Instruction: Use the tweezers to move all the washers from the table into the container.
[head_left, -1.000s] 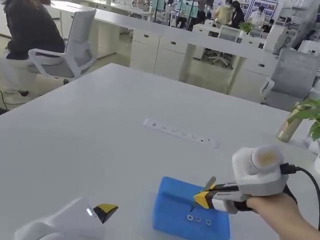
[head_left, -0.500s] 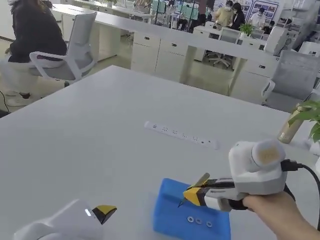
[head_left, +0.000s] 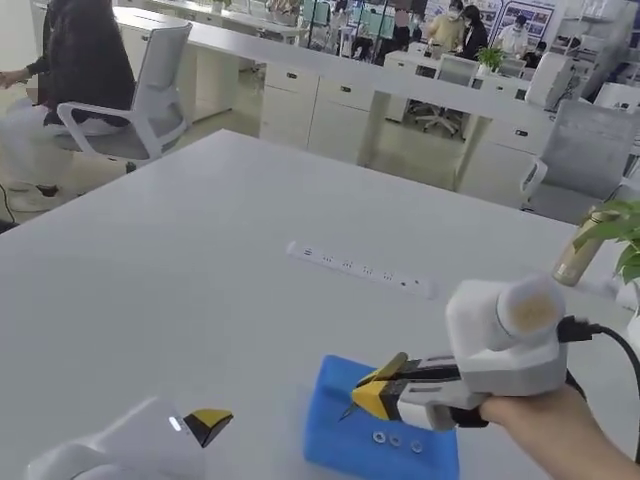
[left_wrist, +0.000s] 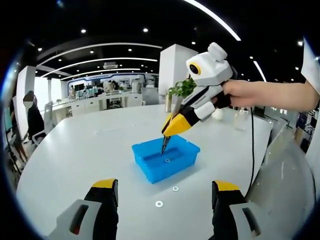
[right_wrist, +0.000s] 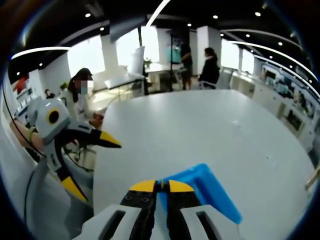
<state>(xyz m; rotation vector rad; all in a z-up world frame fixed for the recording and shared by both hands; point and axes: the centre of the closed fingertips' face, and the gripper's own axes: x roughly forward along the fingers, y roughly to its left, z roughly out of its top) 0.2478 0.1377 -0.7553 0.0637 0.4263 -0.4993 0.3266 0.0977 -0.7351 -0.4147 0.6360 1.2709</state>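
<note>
A blue container (head_left: 340, 445) sits near the table's front edge, with three washers (head_left: 397, 440) lying inside it. Two more washers (left_wrist: 175, 188) lie on the white table just in front of the container (left_wrist: 150, 167). My right gripper (head_left: 372, 396) hovers over the container's left part, shut on thin tweezers (left_wrist: 164, 144) whose tip points down into the box. I cannot tell whether the tip holds a washer. In its own view the right gripper (right_wrist: 161, 185) has its jaws pressed together above the container (right_wrist: 215, 197). My left gripper (left_wrist: 164, 184) is open and holds nothing, low over the table.
A white power strip (head_left: 360, 268) lies across the middle of the table (head_left: 200, 260). A bottle (head_left: 577, 250) and a green plant (head_left: 622, 235) stand at the right edge. Office chairs, desks and people are beyond the far edge.
My right gripper has carried the tweezers leftward over the container, from above the washers to its left part. The left gripper stays where it was.
</note>
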